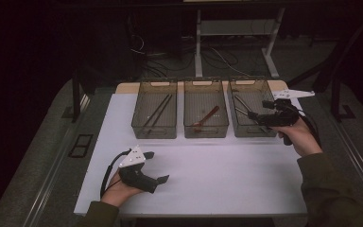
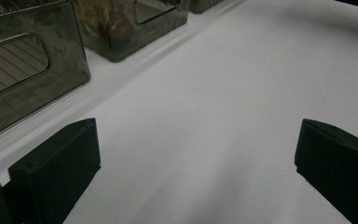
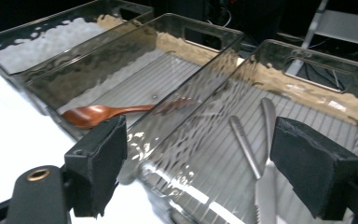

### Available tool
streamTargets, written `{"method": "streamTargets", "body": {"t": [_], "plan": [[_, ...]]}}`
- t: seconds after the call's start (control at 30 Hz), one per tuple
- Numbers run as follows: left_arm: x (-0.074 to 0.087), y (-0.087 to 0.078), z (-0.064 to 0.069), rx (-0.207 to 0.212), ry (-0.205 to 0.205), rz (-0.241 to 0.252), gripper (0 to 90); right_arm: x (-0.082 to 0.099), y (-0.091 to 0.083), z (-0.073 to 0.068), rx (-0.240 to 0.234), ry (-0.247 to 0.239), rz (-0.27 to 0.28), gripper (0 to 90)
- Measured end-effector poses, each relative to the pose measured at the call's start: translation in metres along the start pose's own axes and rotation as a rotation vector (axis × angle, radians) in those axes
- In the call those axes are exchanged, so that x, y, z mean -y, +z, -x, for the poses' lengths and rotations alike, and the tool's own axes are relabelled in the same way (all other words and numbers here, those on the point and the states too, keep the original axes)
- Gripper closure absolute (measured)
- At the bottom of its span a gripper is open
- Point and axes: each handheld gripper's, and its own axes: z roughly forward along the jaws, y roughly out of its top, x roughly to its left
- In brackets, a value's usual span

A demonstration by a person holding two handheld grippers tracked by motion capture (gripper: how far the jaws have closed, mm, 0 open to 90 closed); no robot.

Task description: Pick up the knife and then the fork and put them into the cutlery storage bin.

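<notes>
On the left of the high view we are seeing the left gripper [image 1: 153, 166], a black tool with a grey three-cornered plate, lying low over the white table top [image 1: 217, 175]. Its jaws are standing wide apart, and in the left gripper view nothing is lying between them, just bare white surface.

Behind it, three smoky transparent plastic bins are standing in a row. The left bin [image 1: 154, 114] is holding a pair of dark thin chopsticks [image 1: 158, 112]; they are hard to make out against the ribbed floor. The middle bin [image 1: 205, 113] is holding a reddish-brown wooden spoon [image 3: 105, 113], and its handle end is blurring behind the wavy bin wall in the right gripper view.

Farther right, the right bin [image 1: 251, 112] is holding two grey metal knives [image 3: 256, 154], lying side by side on the ribbed floor; their lower ends are cut off by the frame edge. The right gripper [image 1: 255, 115] is hovering over this bin, its jaws spread and pinching nothing, with the knives beneath and between them but apart from the pads. In the dim high view the knives are showing as faint streaks.
</notes>
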Motion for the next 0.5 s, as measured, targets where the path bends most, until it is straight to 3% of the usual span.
{"method": "streamTargets", "body": {"t": [0.23, 0.5], "plan": [[0.000, 0.001, 0.001, 0.001, 0.001, 0.003, 0.0, 0.014, -0.005, -0.015, -0.014, -0.040, -0.002, 17.5], [0.000, 0.001, 0.002, 0.000, -0.001, 0.004, 0.0, 0.033, -0.012, -0.030, -0.050, -0.037, 0.010, 17.5]]}}
